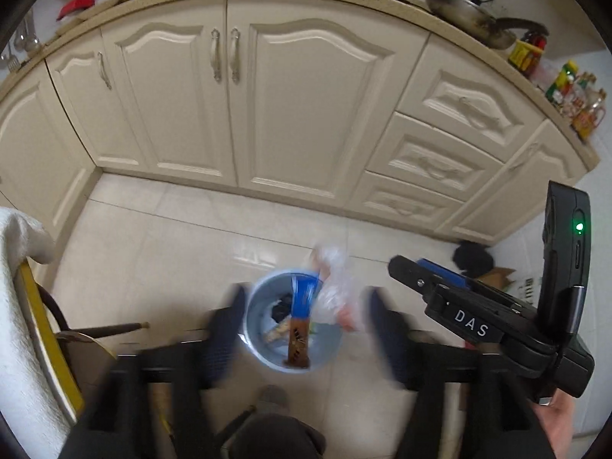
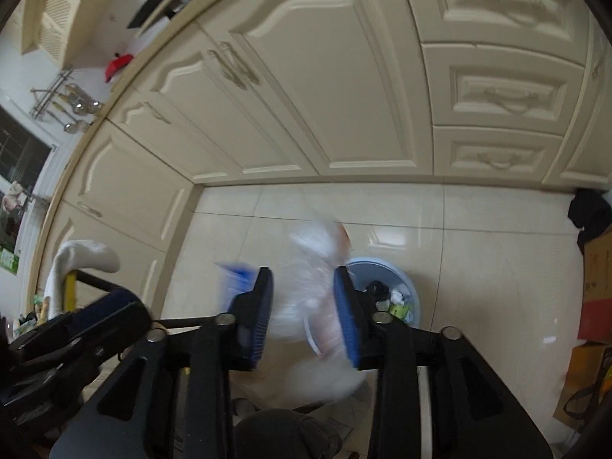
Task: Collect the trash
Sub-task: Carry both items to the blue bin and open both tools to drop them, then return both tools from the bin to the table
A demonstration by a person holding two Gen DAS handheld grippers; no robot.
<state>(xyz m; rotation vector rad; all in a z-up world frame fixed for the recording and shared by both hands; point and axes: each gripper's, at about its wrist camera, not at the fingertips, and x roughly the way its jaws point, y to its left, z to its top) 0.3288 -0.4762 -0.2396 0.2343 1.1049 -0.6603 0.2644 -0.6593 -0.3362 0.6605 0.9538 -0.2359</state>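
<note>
Glossy cream tiles cover the floor (image 1: 160, 252); the bin (image 1: 256, 348) looks smooth blue plastic, the bag (image 2: 317, 290) thin crinkled clear plastic, the cabinets (image 1: 306, 107) satin-painted.

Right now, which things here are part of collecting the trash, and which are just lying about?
Part of the job:
clear plastic bag, between the right tongs
blue bin
blue wrapper
left tongs, open

Just lying about:
frying pan
sauce bottles
cardboard boxes

"DAS" in white letters (the only legible text) on the right gripper (image 1: 411, 271).
</note>
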